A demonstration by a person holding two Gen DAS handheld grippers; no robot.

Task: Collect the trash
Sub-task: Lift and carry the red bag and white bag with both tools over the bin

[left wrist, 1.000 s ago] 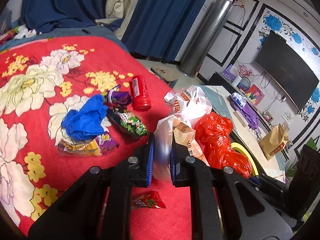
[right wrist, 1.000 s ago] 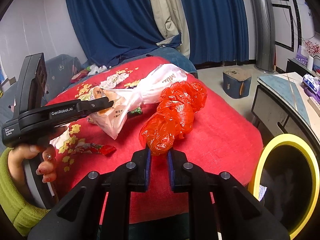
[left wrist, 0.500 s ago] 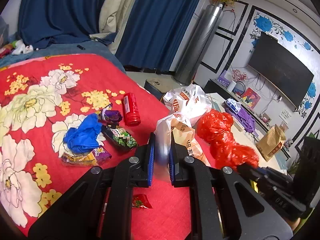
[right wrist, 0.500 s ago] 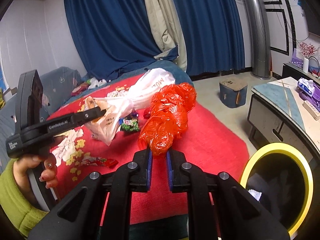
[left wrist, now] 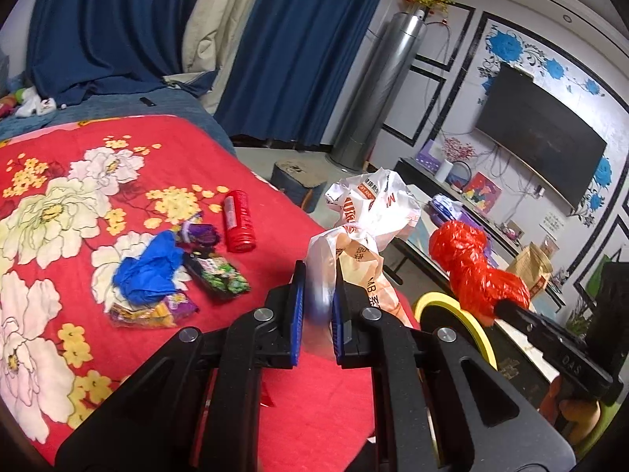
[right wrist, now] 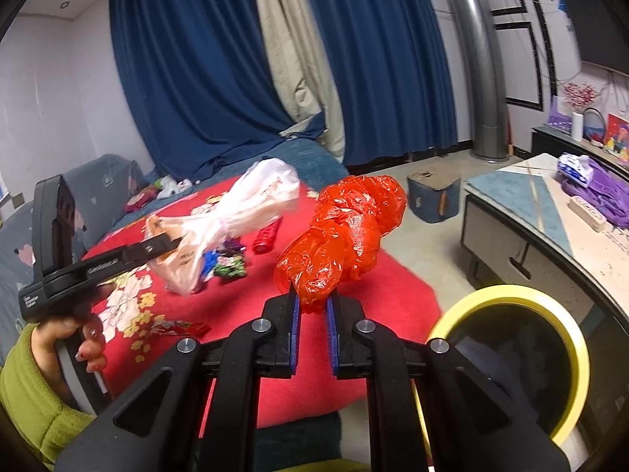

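Note:
My left gripper is shut on a knotted white plastic bag with orange print, held up above the red floral bedspread. The same bag and the left gripper show at the left of the right wrist view. My right gripper is shut on a crumpled red plastic bag, lifted clear of the bed. In the left wrist view the red bag hangs above a yellow-rimmed bin. That bin sits low right of the right gripper.
On the bedspread lie a red can, a blue glove, a purple wrapper, a green snack packet and a small red wrapper. A low cabinet stands right of the bin. A green sleeve holds the left gripper.
Both grippers have risen with their bags. The red bag has moved right, away from the bed's middle and closer over the yellow-rimmed bin.

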